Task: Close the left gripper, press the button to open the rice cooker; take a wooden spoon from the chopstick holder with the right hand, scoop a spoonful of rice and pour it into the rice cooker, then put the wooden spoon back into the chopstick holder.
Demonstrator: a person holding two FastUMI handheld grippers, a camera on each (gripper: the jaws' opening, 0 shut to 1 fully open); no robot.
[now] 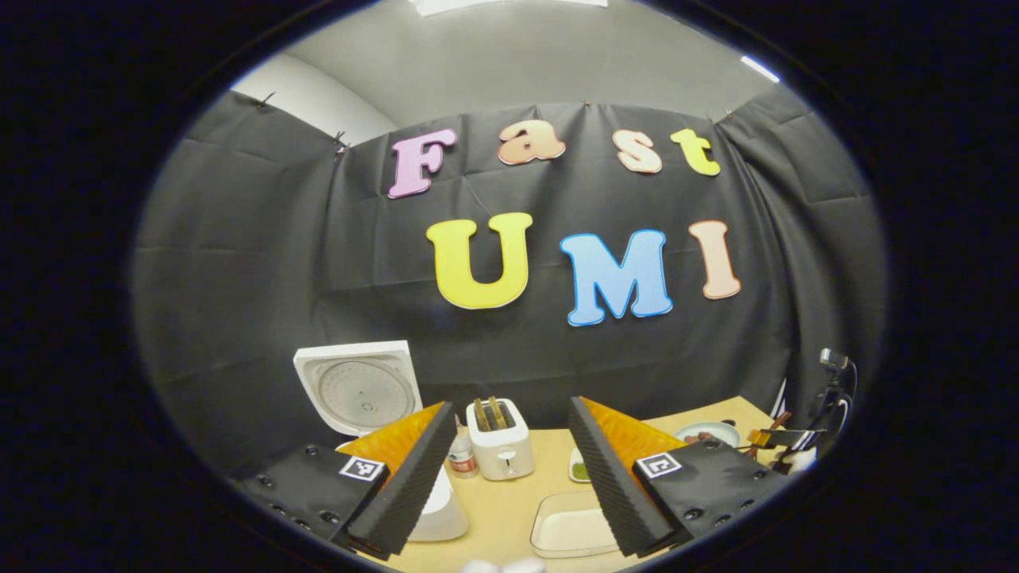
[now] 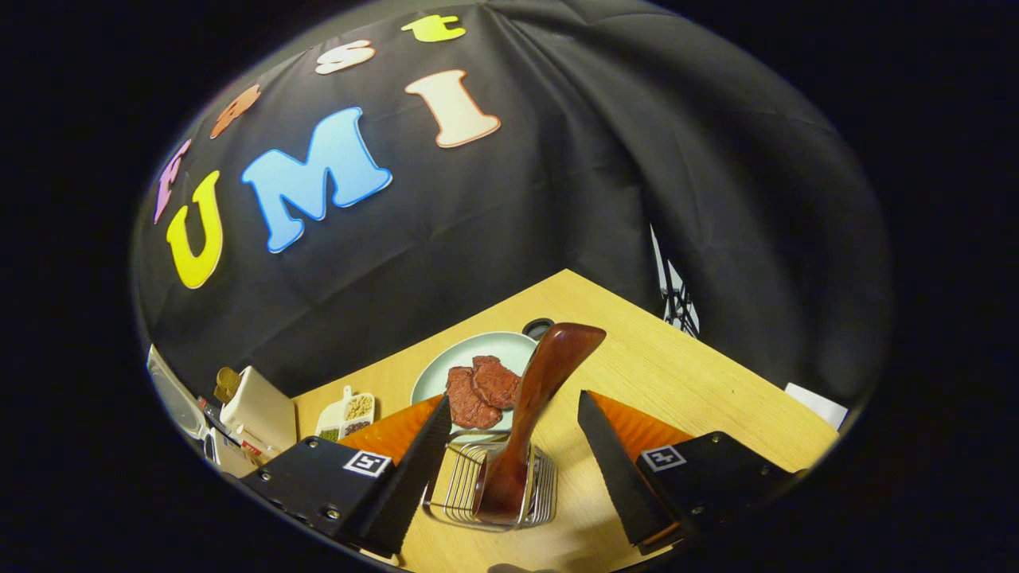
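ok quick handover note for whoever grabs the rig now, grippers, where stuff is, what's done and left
Left gripper: open, holding nothing.
Right gripper: open, either side of the wooden spoon, not gripping it.
Spoon stands in the wire chopstick holder, near the plate of meat.
Rice cooker lid is up: opening done.
Clear tray lies by the left gripper.
Left: whether rice has been scooped can't be told from here; check the cooker.

A cloth-walled recording booth: wooden table (image 2: 661, 374), toaster (image 1: 499, 448), rice cooker (image 1: 360, 390).
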